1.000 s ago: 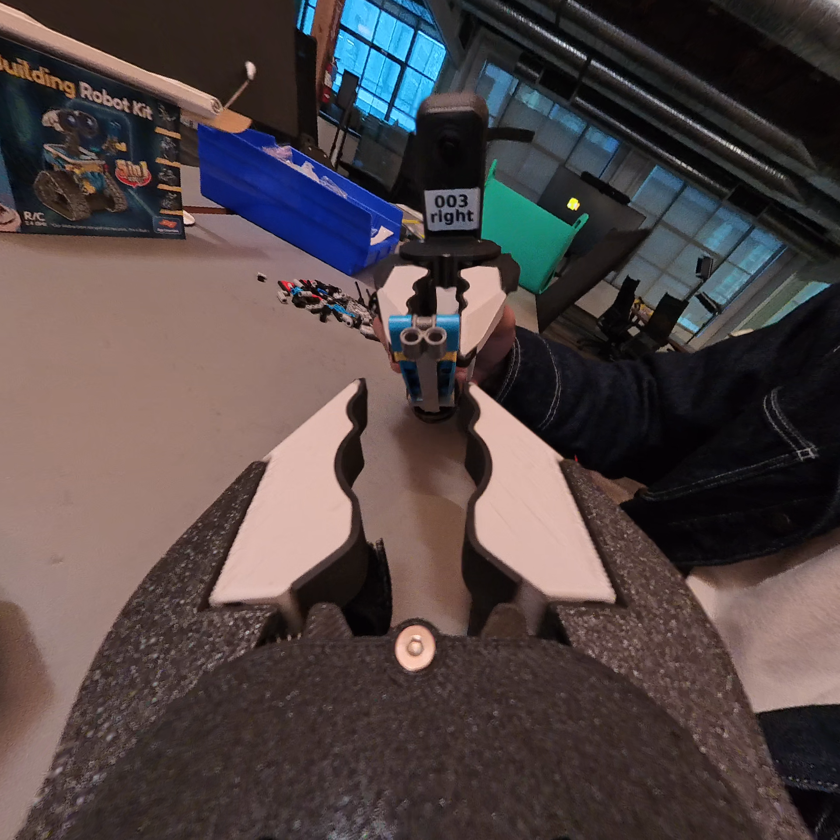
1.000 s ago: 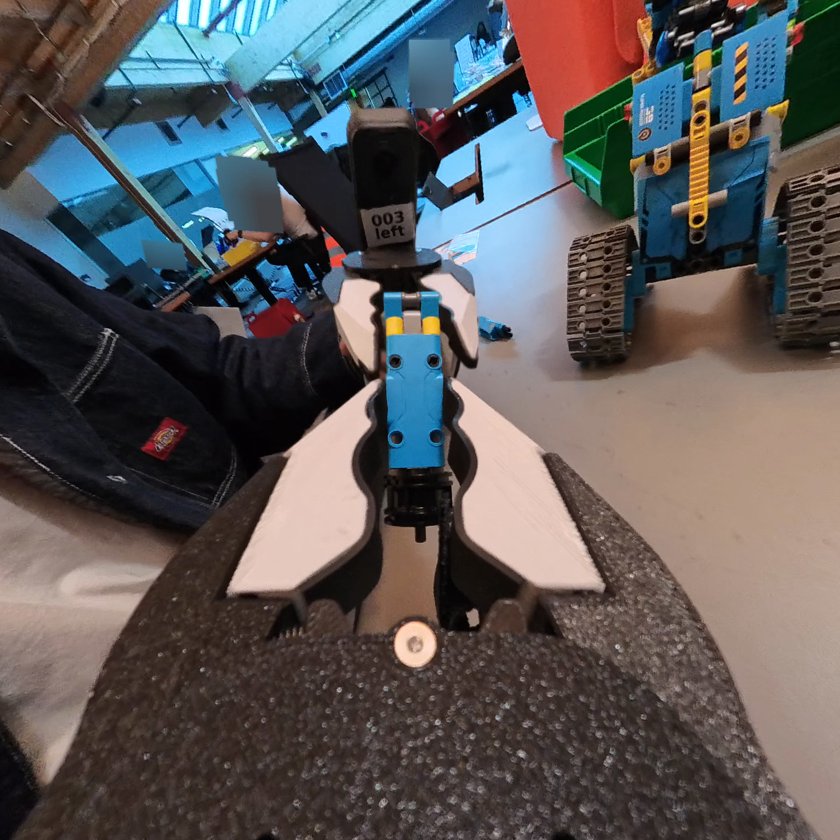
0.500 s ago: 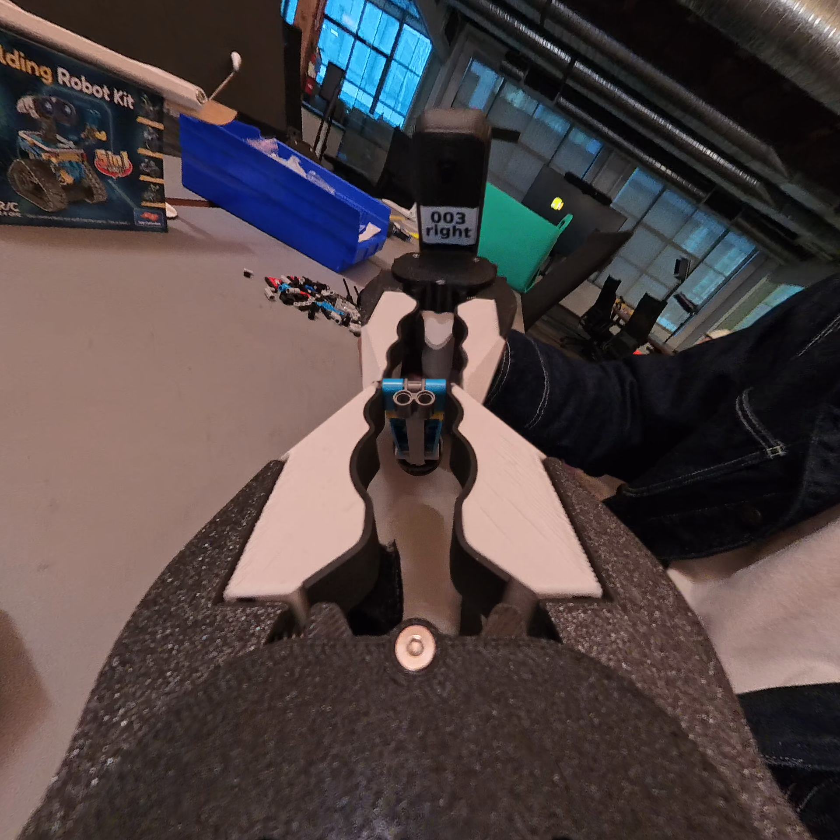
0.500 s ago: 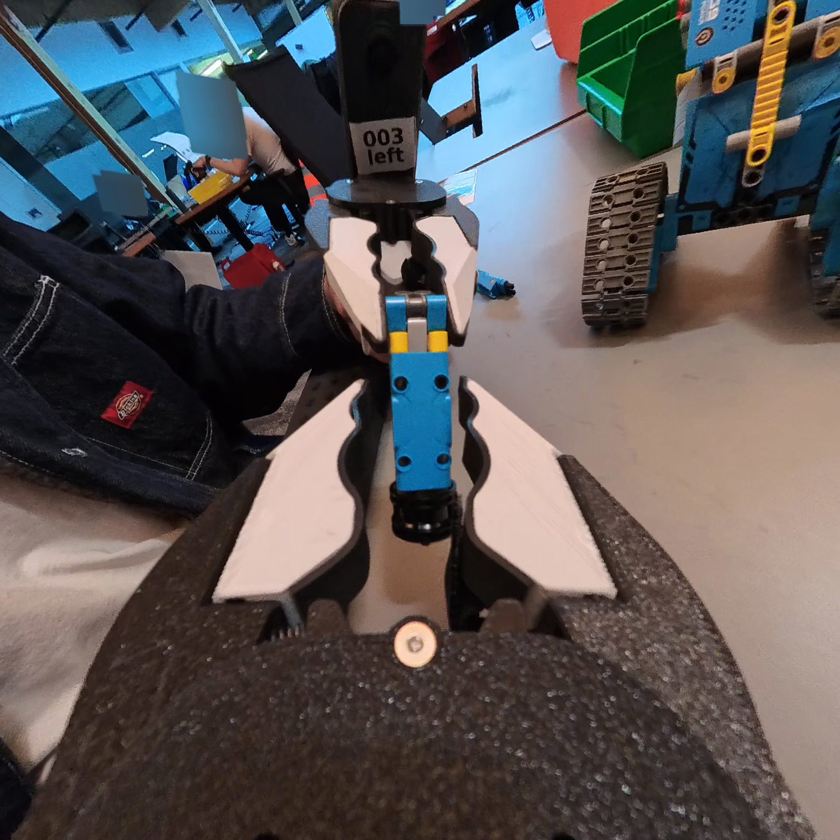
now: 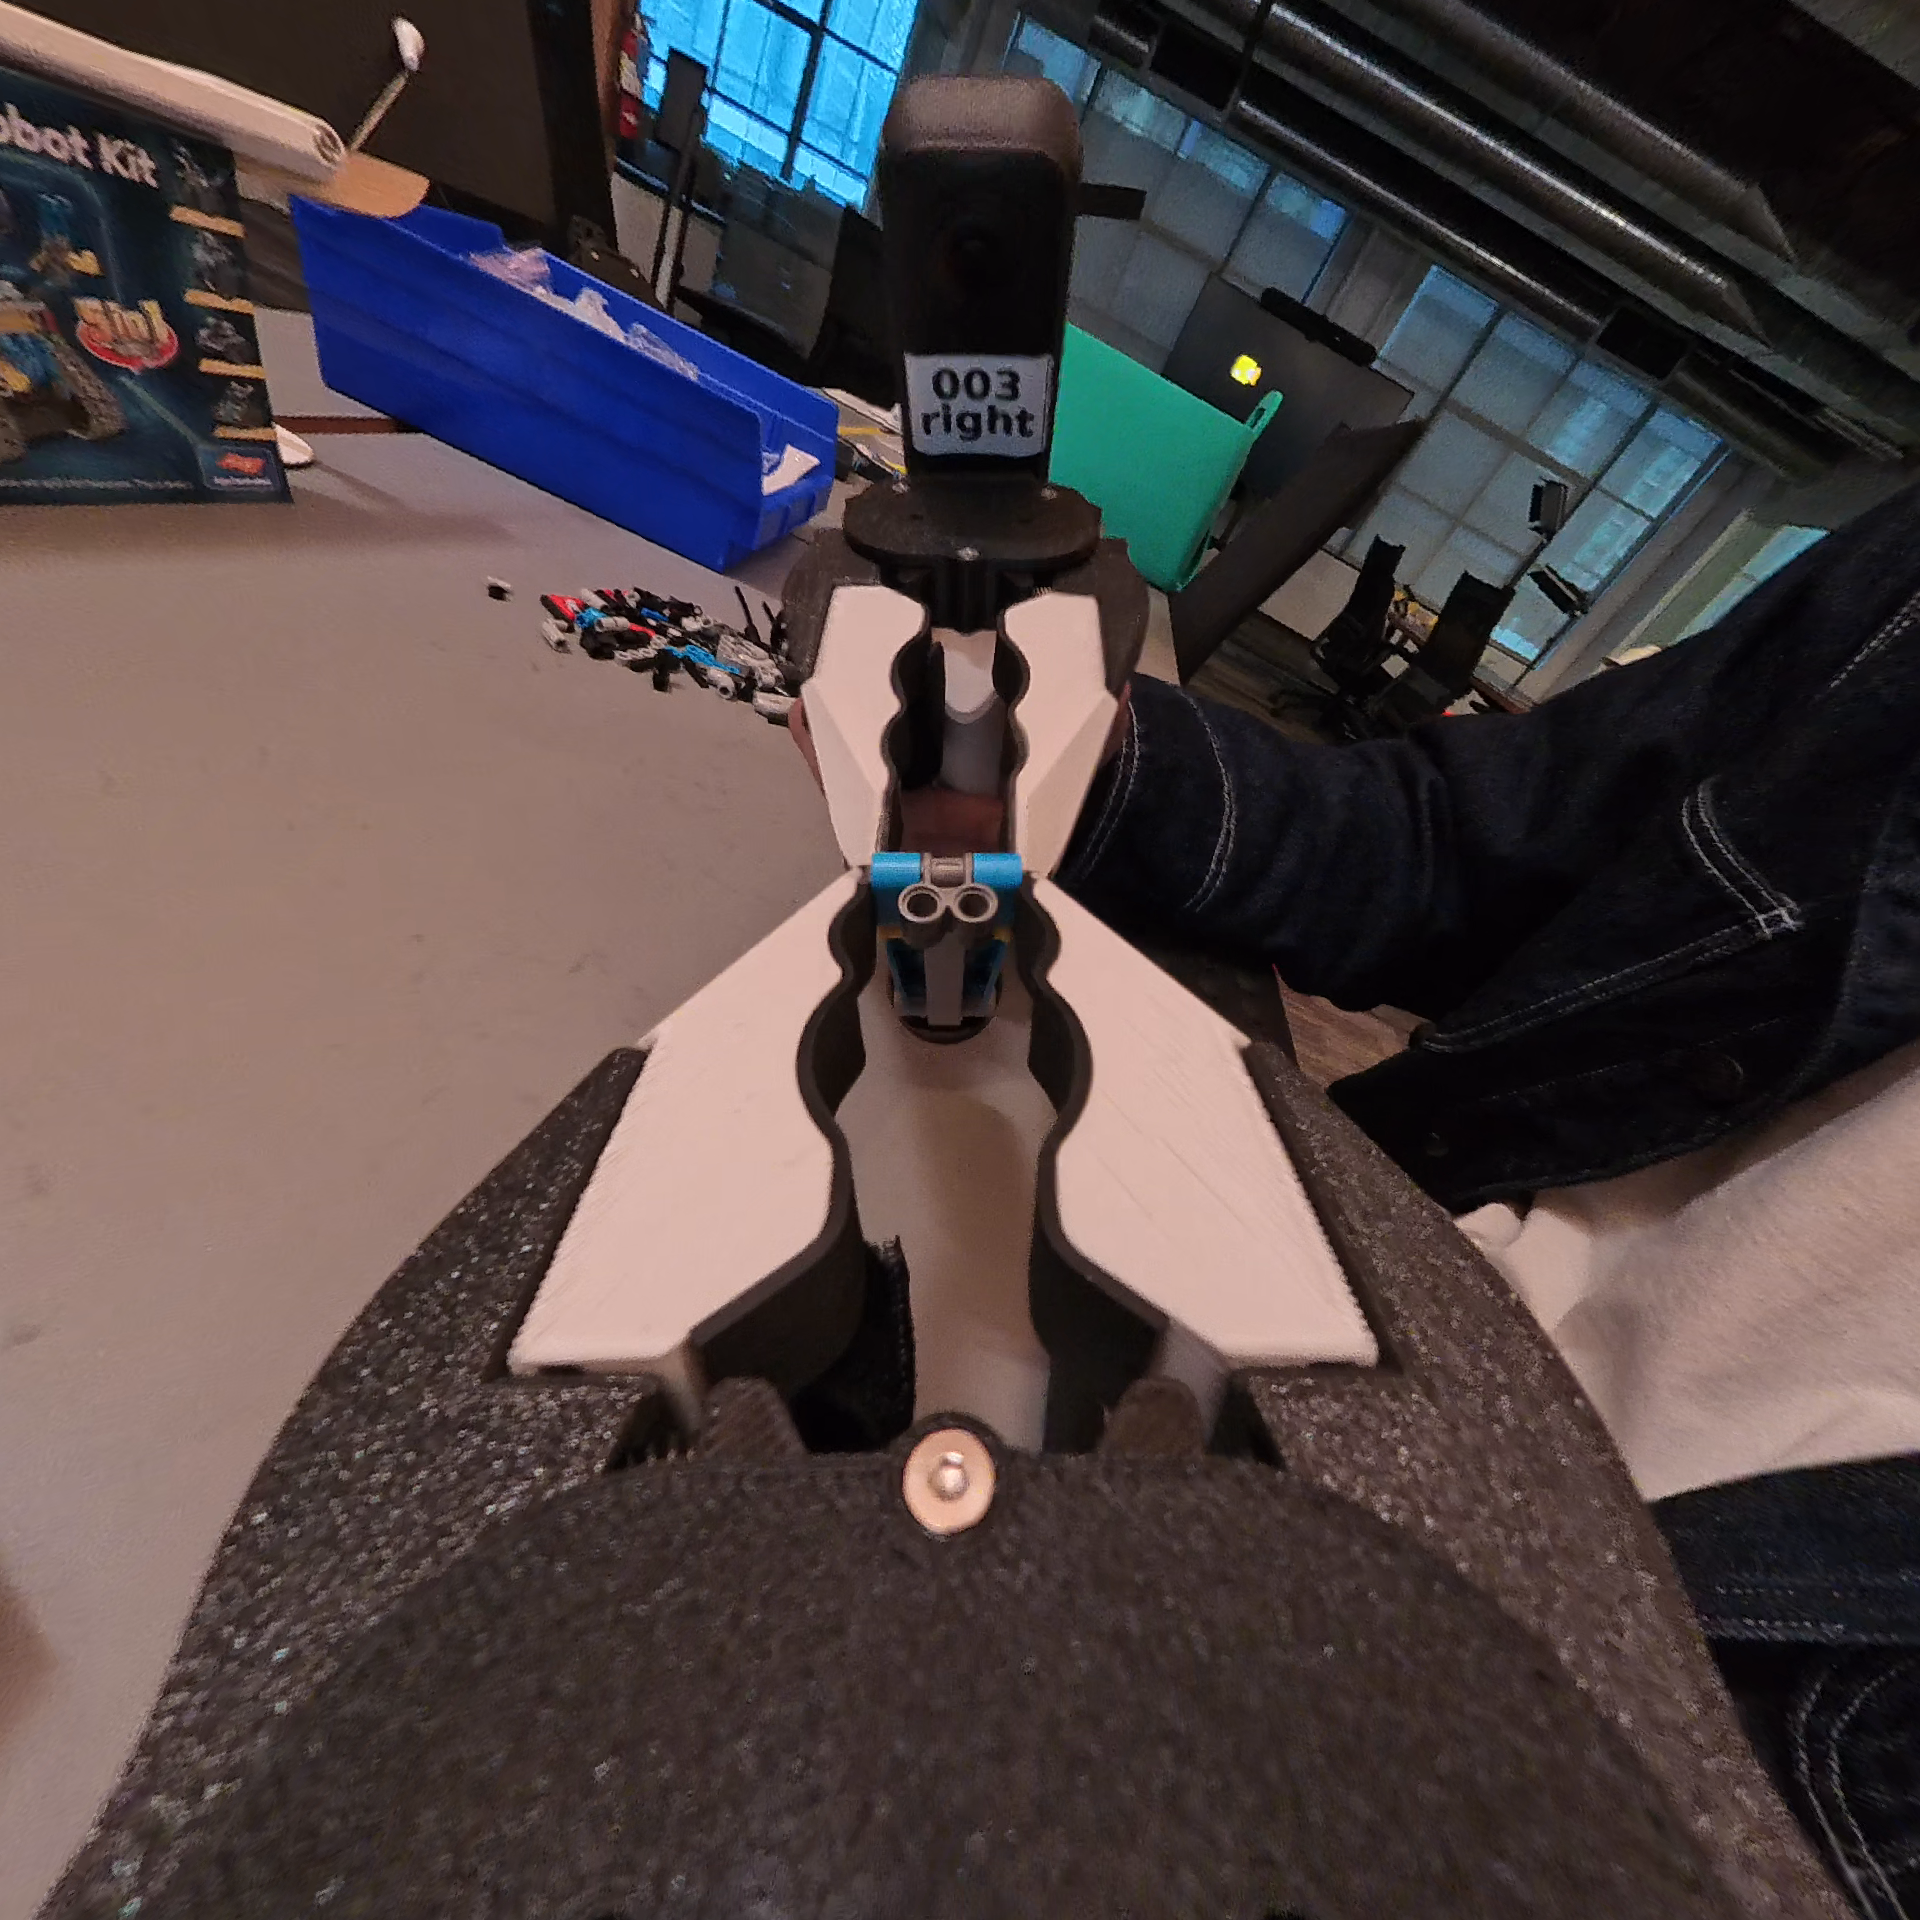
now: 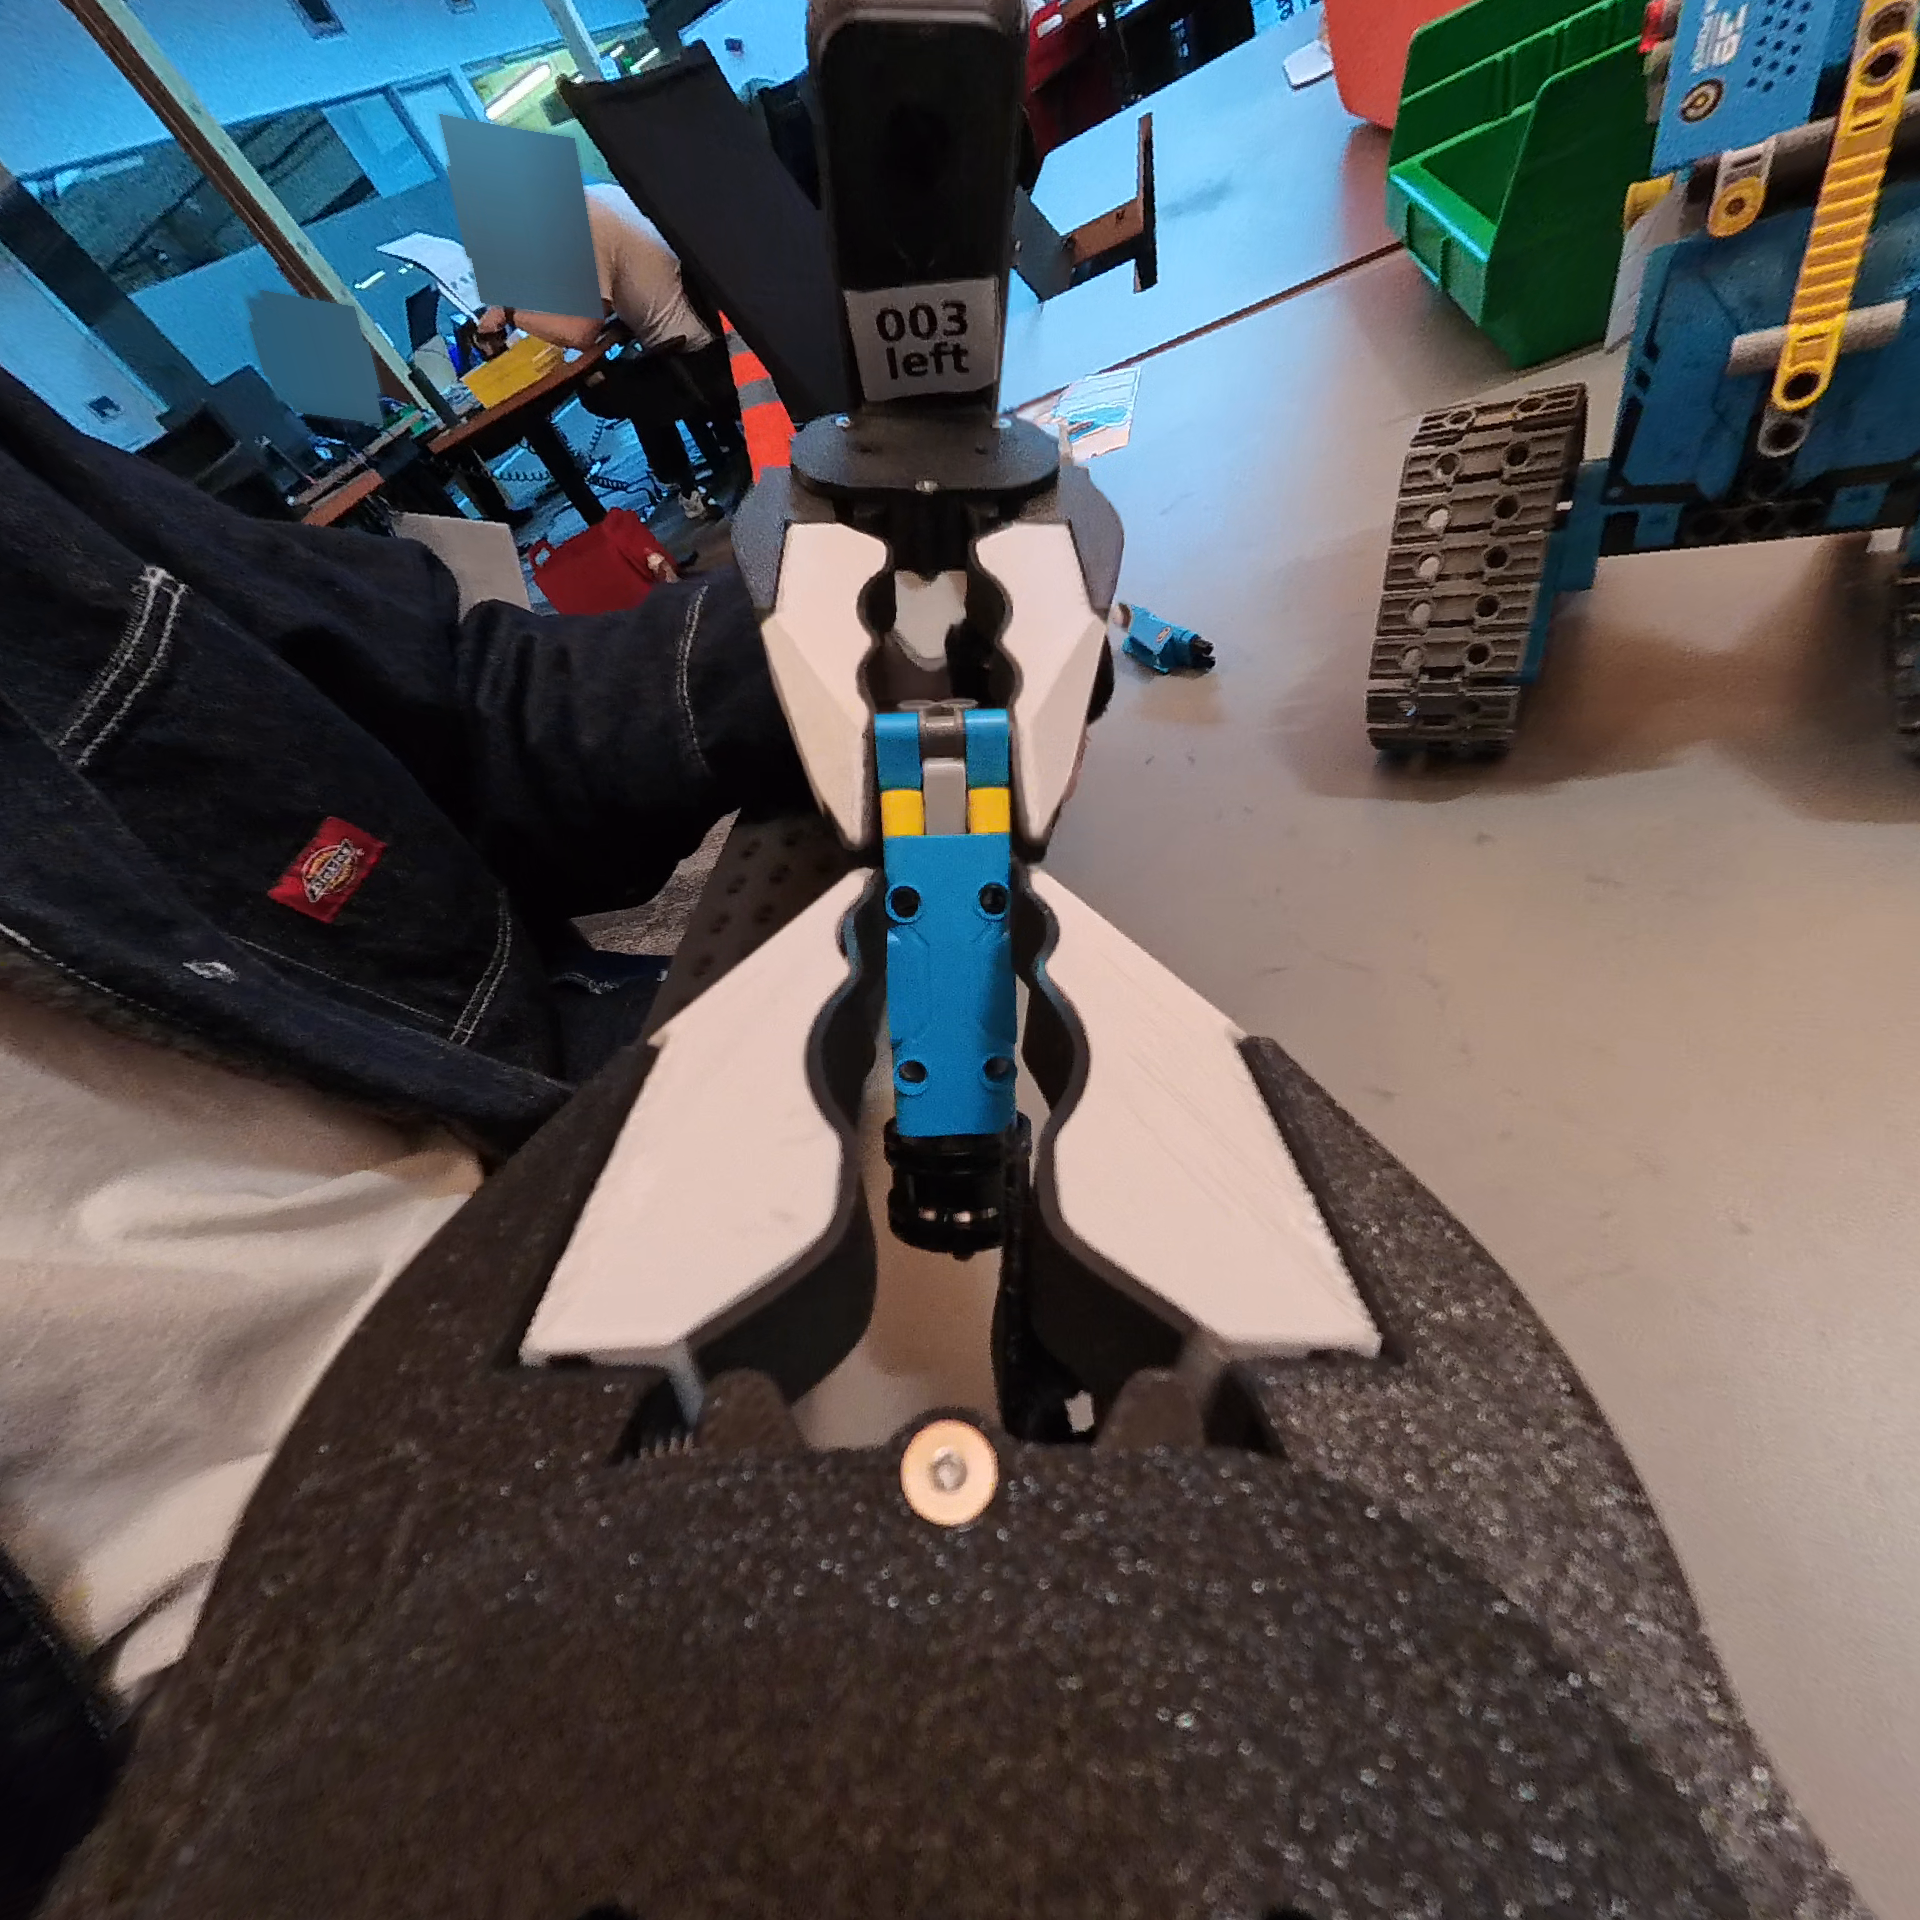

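Observation:
A blue block-shaped building piece point(image 6: 945, 987) with yellow bands, a grey link at one end and a black round end at the other is held above the grey table point(image 5: 312, 831). My right gripper point(image 6: 948, 894) is shut on its blue body, the black end pointing back between the fingers. My left gripper point(image 6: 948, 821) faces it and is shut on the grey-link end. In the left wrist view the piece point(image 5: 943, 914) sits end-on between the tips of my left gripper point(image 5: 948, 883), with my right gripper point(image 5: 961, 831) just beyond, tip to tip.
A blue and yellow tracked toy robot point(image 6: 1714, 416) and a green bin point(image 6: 1507, 187) stand to the right. A small blue part point(image 6: 1158, 649) lies on the table. A blue bin point(image 5: 540, 395), a pile of small parts point(image 5: 665, 644) and a kit box point(image 5: 125, 312) sit on the far side. Only a small space, under 4 cm, lies between the two pairs of fingers.
A second ago only my right gripper held the piece. My left gripper closed on its far end, my right gripper opened briefly, and it has now closed on the piece again.

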`<move>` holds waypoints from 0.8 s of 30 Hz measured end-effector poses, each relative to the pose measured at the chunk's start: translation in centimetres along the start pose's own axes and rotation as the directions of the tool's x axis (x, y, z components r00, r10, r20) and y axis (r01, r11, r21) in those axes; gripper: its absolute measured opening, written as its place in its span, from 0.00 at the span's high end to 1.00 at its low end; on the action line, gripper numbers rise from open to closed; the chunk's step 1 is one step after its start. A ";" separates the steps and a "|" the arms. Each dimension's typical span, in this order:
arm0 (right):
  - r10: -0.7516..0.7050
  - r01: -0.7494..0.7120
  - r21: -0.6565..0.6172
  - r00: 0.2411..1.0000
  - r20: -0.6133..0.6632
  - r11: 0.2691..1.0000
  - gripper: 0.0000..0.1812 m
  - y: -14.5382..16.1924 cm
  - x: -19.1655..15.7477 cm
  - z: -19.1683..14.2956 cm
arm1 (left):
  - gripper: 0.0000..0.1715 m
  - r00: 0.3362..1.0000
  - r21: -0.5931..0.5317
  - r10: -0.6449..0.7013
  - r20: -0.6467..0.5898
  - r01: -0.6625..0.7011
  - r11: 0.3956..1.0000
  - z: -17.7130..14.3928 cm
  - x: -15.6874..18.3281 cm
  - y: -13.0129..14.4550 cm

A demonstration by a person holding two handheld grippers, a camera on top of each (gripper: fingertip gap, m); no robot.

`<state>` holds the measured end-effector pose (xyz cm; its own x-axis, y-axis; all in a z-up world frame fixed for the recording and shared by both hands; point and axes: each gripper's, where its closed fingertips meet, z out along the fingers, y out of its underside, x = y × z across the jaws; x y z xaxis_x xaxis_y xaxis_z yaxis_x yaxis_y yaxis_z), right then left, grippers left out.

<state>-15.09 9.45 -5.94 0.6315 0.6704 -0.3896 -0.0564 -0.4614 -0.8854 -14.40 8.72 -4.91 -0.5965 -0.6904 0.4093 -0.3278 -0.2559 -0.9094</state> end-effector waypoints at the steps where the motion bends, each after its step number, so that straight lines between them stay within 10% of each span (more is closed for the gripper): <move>1: 0.002 -0.002 -0.002 1.000 0.003 1.000 0.88 0.0 0.0 0.0 | 0.85 1.000 -0.006 0.002 -0.004 -0.002 1.000 0.1 0.1 0.1; 24: -0.034 0.034 0.025 0.999 -0.008 0.999 0.88 -0.2 0.6 -1.2 | 0.86 0.992 -0.082 0.095 0.087 -0.088 0.993 0.5 -0.8 1.3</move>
<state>-13.81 9.21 -5.73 0.6391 0.6809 -0.3575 -0.0540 -0.4240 -0.9041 -14.03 8.60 -6.43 -0.5590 -0.7678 0.3132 -0.3328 -0.1382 -0.9328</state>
